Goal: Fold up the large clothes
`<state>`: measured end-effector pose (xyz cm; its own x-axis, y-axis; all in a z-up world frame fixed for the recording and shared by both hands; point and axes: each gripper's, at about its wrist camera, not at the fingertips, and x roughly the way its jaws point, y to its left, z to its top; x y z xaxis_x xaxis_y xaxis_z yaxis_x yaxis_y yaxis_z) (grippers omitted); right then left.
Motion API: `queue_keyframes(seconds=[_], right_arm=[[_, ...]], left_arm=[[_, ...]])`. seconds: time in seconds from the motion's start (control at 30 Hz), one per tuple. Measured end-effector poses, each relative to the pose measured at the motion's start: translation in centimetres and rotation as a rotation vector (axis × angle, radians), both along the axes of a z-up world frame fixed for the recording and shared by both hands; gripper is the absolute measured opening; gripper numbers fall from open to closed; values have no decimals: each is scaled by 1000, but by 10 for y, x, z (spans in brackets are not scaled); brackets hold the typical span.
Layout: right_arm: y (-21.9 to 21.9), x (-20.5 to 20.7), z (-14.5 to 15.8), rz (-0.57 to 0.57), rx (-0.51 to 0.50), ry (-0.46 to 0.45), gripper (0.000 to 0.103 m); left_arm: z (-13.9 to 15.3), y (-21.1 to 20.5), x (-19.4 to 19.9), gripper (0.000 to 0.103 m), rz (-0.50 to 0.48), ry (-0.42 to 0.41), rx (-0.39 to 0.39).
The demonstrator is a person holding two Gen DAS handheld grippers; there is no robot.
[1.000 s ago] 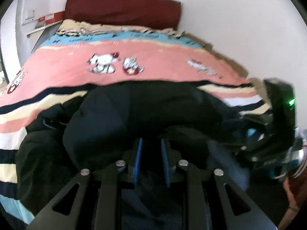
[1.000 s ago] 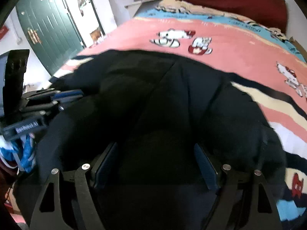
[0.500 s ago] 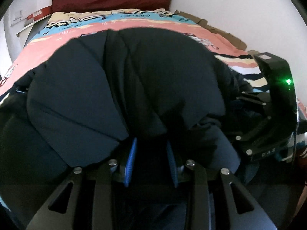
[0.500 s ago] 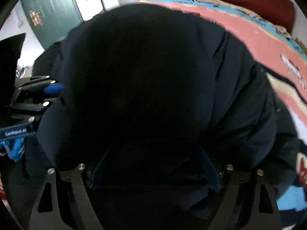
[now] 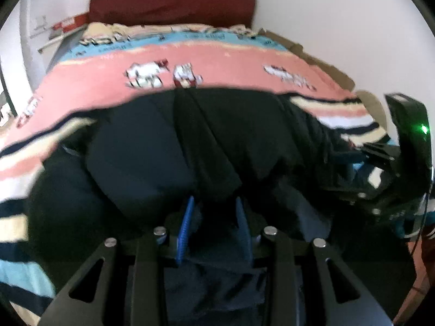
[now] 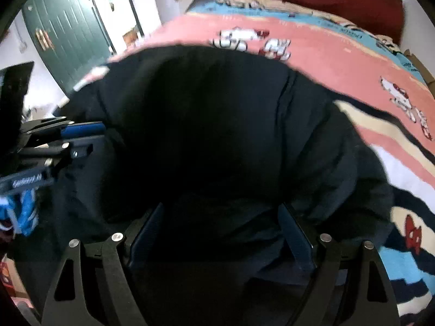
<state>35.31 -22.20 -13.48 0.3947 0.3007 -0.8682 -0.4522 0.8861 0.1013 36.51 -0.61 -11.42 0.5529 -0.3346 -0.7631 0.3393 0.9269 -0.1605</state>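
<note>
— What's nearest, down at six o'clock?

— The left gripper [image 5: 213, 225]: black metal arms with round silver bolts, and blue ribbed pads [image 5: 184, 231]. A fold of the dark jacket [image 5: 152, 146] runs between them. The gap is narrow and the jaws are easing apart, though the cloth looks pinched there.

— And the other one?

— The right gripper [image 6: 221, 233] stands much wider. Its smooth dark-blue pads [image 6: 295, 235] sit on either side of a thick bundle of the same jacket [image 6: 223, 125], at about seven and five o'clock in its own view. The padding fills the whole gap and touches both pads, so it seems clamped.

— What is the jacket like?

— Puffy, matte, navy going to black, quilted with long stitched seams. It rises from both claws towards twelve o'clock as a rounded hump and hides the middle of the bed.

— Around it?

— A soft blanket [image 5: 231, 62] beneath it, with pink, cream, navy and light-blue stripes and cartoon figures. From the left camera the right tool sits at three o'clock with a green light [image 5: 422, 129]. From the right camera the left tool is at nine o'clock.

— Farther off?

— A dark red headboard [image 5: 174, 5] at twelve o'clock against a white wall, and a green door [image 6: 65, 30] at ten o'clock in the right view.
</note>
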Motion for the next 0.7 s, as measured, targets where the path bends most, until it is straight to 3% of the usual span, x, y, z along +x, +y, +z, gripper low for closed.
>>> queue_keyframes(seconds=[0.2,0.33,0.5,0.7], right_arm=[[-7,32,46,-31,36,-101,84],[9,62,57,-46,59,-142,84],[25,87,33,-44,73,-124,84],[35,87,-28,-6,6,-17,85]], left_arm=[[24,9,48,33,40,-47,6],[18,-1,74,33,36,-41,21],[-12,-1,82,34,39,-11,15],[-52,-10,64,34,18,-18,112]])
